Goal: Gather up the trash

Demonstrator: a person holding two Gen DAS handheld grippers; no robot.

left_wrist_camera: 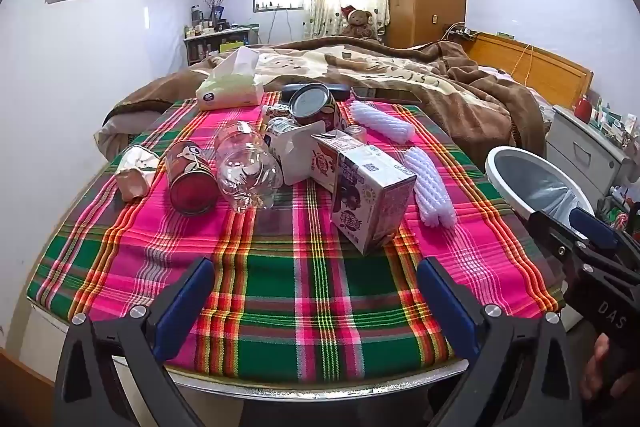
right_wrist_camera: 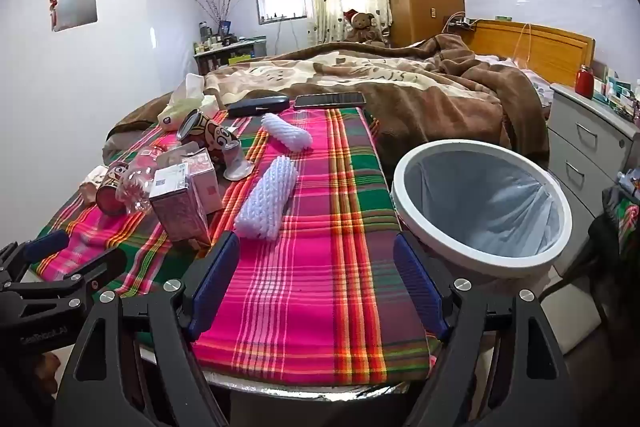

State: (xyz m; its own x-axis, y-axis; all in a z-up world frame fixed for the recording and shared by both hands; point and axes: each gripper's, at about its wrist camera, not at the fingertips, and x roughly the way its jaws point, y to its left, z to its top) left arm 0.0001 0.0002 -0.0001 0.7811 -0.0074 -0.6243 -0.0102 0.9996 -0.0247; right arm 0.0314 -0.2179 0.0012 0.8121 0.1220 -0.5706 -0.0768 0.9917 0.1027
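Cartons partly screen one another; print illegible. Count: two white foam net sleeves point(right_wrist_camera: 267, 203), two red printed cans point(left_wrist_camera: 191, 179), one clear crushed plastic bottle point(left_wrist_camera: 247, 174). All lie ahead of the left gripper point(left_wrist_camera: 316, 301), spread, empty. Right gripper point(right_wrist_camera: 316, 283) likewise spread; white-rimmed lined trash bin point(right_wrist_camera: 416, 163) just right.

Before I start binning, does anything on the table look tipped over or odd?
Yes. Two red cans and a clear bottle lie on their sides among milk cartons. Nothing appears spilled.
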